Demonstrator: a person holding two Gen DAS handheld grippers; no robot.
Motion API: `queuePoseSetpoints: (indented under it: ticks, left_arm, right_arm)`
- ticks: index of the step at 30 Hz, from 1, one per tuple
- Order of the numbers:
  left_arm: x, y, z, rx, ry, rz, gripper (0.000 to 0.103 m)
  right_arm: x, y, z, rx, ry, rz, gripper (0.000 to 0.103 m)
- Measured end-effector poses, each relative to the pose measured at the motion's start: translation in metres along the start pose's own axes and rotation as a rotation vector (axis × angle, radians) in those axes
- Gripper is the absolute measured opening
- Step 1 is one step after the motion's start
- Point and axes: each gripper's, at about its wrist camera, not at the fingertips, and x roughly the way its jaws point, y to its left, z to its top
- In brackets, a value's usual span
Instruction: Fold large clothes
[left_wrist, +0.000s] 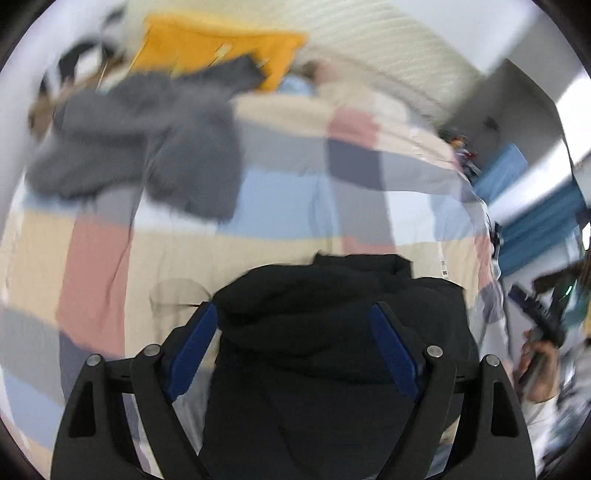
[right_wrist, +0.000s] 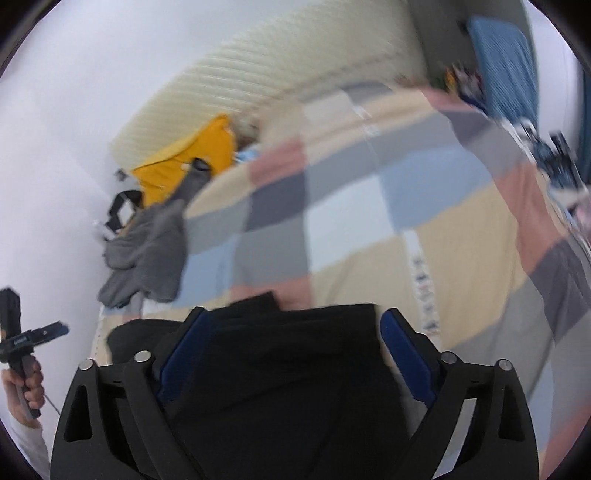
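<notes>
A black garment lies bunched at the near edge of a bed covered by a patchwork quilt. My left gripper is open, its blue-padded jaws wide on either side of the black cloth. The same black garment fills the bottom of the right wrist view. My right gripper is open too, jaws spread around the cloth's folded edge. Both views are motion-blurred. Whether the pads touch the cloth is unclear.
A grey garment lies on the quilt's far left and also shows in the right wrist view. A yellow pillow rests by a cream headboard. Blue furniture stands to the right of the bed.
</notes>
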Motion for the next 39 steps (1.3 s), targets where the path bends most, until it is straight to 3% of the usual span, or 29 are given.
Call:
queuePoseSetpoints:
  ticks: [2,6,11,14,17,22,31,37,39]
  left_arm:
    - [0.004,-0.028,-0.010,0.049,-0.044,-0.025,0.085]
    - [0.038,-0.072,-0.033,0.106,-0.110,-0.001,0.085]
    - [0.091,-0.105,-0.058,0.193,-0.155,0.133,0.085]
    - [0.108,-0.100,-0.066,0.198,-0.204,0.178,0.085]
    - [0.129,-0.087,-0.062,0.156,-0.175,0.188,0.085]
    - [0.143,-0.092,-0.064,0.188,-0.208,0.243,0.085]
    - [0.170,-0.088,-0.057,0.205,-0.196,0.303,0.085]
    - [0.180,-0.065,-0.048,0.113,-0.203,0.217,0.085]
    - [0.181,-0.063,-0.050,0.101,-0.214,0.219,0.086]
  right_arm:
    - [0.006,0.028,-0.014,-0.055,-0.010,0.020,0.096]
    - [0.036,0.062,-0.048,-0.116,-0.010,0.014,0.096]
    - [0.077,0.063,-0.090,-0.159,0.028,-0.001,0.096]
    - [0.095,0.058,-0.102,-0.178,0.008,-0.016,0.097]
    - [0.104,0.063,-0.101,-0.205,-0.012,-0.046,0.102]
    - [0.129,0.078,-0.100,-0.319,0.027,-0.116,0.103]
    - [0.165,0.081,-0.088,-0.342,0.010,-0.127,0.103]
    - [0.178,0.074,-0.081,-0.330,0.025,-0.098,0.103]
    - [0.179,0.074,-0.081,-0.333,0.028,-0.096,0.103]
